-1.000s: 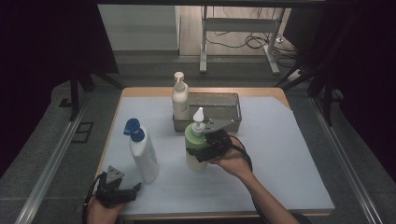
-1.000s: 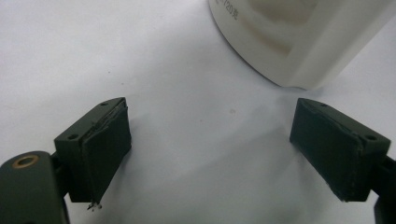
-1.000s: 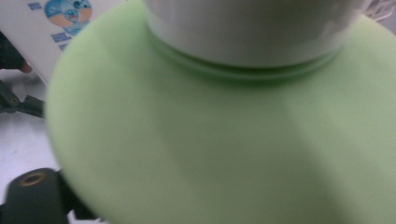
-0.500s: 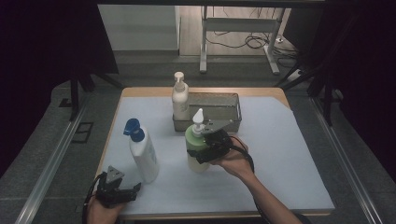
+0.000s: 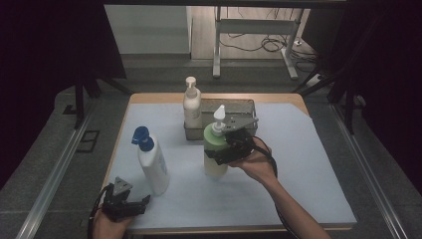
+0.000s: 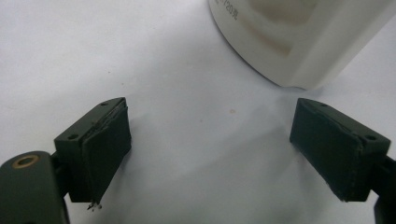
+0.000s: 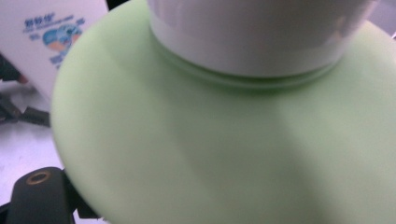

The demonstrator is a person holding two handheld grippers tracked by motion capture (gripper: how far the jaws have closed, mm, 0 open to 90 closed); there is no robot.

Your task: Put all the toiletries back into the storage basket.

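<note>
the right claw is clamped on the green pump bottle, which looks just lifted off the worktop in front of the metal tray. next it likely goes into that tray beside the white pump bottle. the left claw rests with jaws apart near the blue-capped bottle.

- White bottle with blue cap stands just ahead of my left claw, a little to its right.
- Cream pump bottle stands beyond my right claw, touching the grey box.
- Pale blue mat covers the table.
</note>
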